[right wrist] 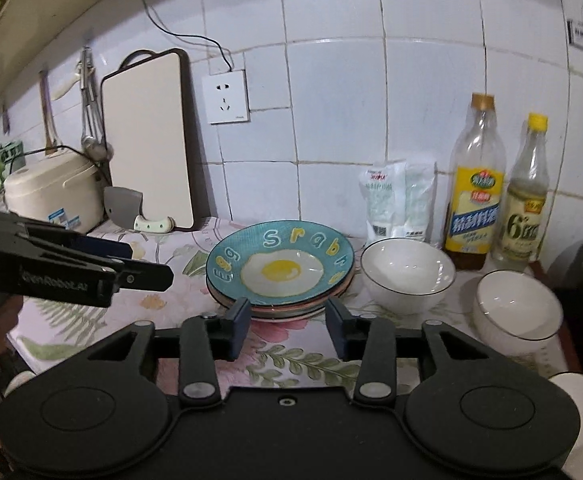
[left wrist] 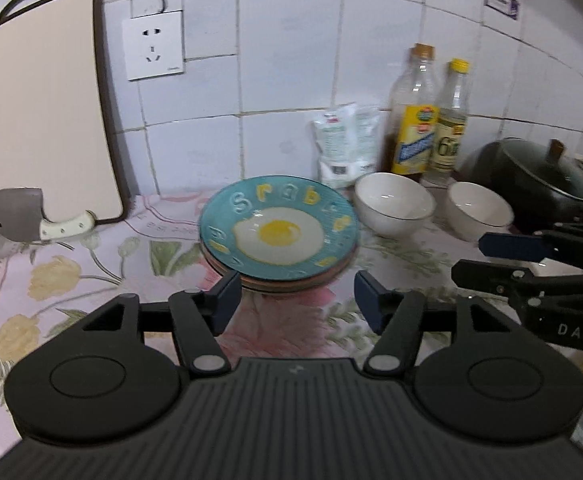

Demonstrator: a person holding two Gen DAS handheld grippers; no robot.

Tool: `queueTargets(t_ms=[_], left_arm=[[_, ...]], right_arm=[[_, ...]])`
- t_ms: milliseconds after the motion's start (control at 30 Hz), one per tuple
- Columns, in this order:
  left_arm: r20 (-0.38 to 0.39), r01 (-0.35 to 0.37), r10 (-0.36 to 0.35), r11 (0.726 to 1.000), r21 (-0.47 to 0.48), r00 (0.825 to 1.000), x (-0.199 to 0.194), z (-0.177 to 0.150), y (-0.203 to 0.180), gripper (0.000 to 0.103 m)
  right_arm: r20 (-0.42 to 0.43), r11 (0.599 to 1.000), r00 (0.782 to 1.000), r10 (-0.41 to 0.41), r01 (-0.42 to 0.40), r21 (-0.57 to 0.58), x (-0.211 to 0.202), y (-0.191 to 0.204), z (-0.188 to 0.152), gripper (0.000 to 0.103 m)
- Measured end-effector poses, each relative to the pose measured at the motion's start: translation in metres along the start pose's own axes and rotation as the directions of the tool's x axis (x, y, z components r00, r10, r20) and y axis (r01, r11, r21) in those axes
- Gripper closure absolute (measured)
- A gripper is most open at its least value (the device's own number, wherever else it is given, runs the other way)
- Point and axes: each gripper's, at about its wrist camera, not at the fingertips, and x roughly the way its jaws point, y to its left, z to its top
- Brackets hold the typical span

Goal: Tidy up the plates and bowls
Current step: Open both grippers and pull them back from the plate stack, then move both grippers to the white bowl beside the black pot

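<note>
A stack of plates topped by a blue fried-egg plate (left wrist: 277, 236) (right wrist: 279, 266) sits on the floral counter cloth. Two white bowls stand to its right, the nearer-to-plates one (left wrist: 393, 204) (right wrist: 407, 274) and the far-right one (left wrist: 477, 210) (right wrist: 517, 306). My left gripper (left wrist: 297, 298) is open and empty, just in front of the plate stack; it shows from the side in the right wrist view (right wrist: 139, 262). My right gripper (right wrist: 287, 322) is open and empty, also just in front of the stack; it shows at the right in the left wrist view (left wrist: 471, 258).
A cutting board (left wrist: 47, 112) and a cleaver (left wrist: 23, 214) lean at the back left. A salt bag (left wrist: 345, 142) and two bottles (left wrist: 415, 120) stand against the tiled wall. A black lidded pot (left wrist: 539, 176) is at the right, a rice cooker (right wrist: 51, 196) at the far left.
</note>
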Motion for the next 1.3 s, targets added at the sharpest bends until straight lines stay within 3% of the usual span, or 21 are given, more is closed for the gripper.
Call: queueTargets(t_ms=[133, 367, 500, 600, 833, 1067, 1300], left_arm=[[0.000, 0.014, -0.014, 1.000, 0.018, 1.000, -0.014, -0.003, -0.010, 0.037], [-0.027, 0.057, -0.056, 0.998, 0.035, 0.998, -0.025, -0.012, -0.030, 0.032], [-0.053, 0.081, -0.079, 0.996, 0.042, 0.995, -0.024, -0.016, -0.044, 0.031], [-0.066, 0.116, -0.112, 0.992, 0.056, 0.992, -0.022, -0.020, -0.057, 0.020], [-0.104, 0.165, -0.155, 0.981, 0.097, 0.982, -0.011, -0.029, -0.094, 0.015], [-0.129, 0.220, -0.205, 0.969, 0.117, 0.970, 0.006, -0.033, -0.133, 0.014], [-0.094, 0.289, -0.285, 0.957, 0.038, 0.954, 0.035, -0.029, -0.159, 0.014]], right_arm=[[-0.002, 1.000, 1.000, -0.002, 0.002, -0.027, -0.020, -0.005, -0.005, 0.046], [-0.027, 0.998, 1.000, 0.004, -0.006, -0.063, -0.052, -0.018, -0.020, 0.043], [-0.020, 0.996, 0.999, -0.026, 0.024, -0.090, -0.067, -0.025, -0.029, 0.035], [-0.021, 0.996, 1.000, -0.011, 0.009, -0.086, -0.078, -0.035, -0.036, 0.022], [-0.014, 0.997, 1.000, -0.013, 0.011, -0.078, -0.098, -0.057, -0.059, 0.013], [-0.018, 0.996, 0.997, -0.078, 0.077, -0.051, -0.109, -0.090, -0.084, 0.010], [-0.057, 0.988, 0.986, -0.156, 0.156, -0.008, -0.103, -0.128, -0.112, 0.010]])
